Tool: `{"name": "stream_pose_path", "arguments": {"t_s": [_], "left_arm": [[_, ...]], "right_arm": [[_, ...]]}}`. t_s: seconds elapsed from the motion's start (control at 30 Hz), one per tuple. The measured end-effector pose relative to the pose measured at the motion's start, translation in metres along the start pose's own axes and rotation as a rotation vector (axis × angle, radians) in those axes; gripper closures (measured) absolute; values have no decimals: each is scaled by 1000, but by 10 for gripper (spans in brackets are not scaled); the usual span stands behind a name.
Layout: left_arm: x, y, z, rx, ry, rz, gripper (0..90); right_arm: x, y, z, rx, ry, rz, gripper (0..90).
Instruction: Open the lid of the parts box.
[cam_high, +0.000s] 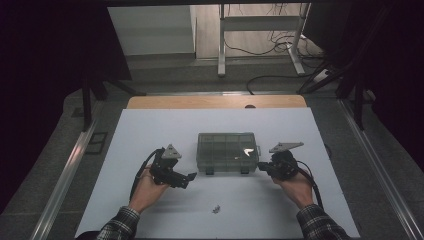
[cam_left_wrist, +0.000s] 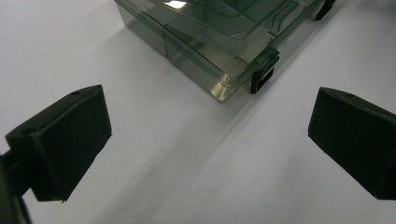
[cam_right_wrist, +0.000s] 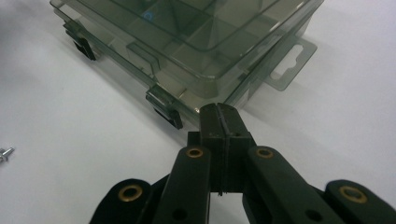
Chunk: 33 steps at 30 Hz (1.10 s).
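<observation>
Left hand-held gripper (cam_high: 189, 179) released, near the clear box (cam_high: 227, 151); right hand-held gripper (cam_high: 261, 166) clenched empty at its near-right corner. Likely risk: closed box sliding across desk (cam_high: 150, 130) if nudged.

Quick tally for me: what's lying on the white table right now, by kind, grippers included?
Clear plastic compartment box: 1
Black latches on the box front: 2
Small metal screw: 1
Grippers: 2, the left gripper open, the right gripper shut on nothing
Total: 6
</observation>
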<state>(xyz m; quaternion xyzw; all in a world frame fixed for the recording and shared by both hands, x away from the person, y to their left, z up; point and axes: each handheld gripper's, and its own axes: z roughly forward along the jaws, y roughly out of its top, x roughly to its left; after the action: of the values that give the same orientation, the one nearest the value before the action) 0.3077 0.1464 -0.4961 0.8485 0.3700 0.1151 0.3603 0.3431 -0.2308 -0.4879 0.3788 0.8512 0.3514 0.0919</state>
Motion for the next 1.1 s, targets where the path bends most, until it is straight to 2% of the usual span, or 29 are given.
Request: {"name": "stream_pose_path", "arguments": {"t_s": [0.2, 0.5, 0.57, 0.67, 0.73, 0.97, 1.1], "left_arm": [[0, 0, 0, 3, -2, -3, 0], [1, 2, 1, 12, -20, -22, 6], [0, 3, 3, 21, -28, -25, 6], [2, 4, 2, 6, -69, -46, 5], [3, 4, 2, 2, -70, -48, 5], [4, 4, 2, 4, -78, -46, 14], [2, 5, 2, 8, -75, -21, 58]], "right_arm": [[3, 3, -1, -16, 3, -16, 887], [4, 6, -5, -49, 10, -7, 887], [4, 7, -6, -55, 13, -5, 887], [4, 8, -7, -61, 9, -4, 887], [4, 9, -7, -62, 5, 5, 887], [5, 14, -11, -86, 5, 9, 887], [6, 17, -12, -95, 6, 5, 887]]}}
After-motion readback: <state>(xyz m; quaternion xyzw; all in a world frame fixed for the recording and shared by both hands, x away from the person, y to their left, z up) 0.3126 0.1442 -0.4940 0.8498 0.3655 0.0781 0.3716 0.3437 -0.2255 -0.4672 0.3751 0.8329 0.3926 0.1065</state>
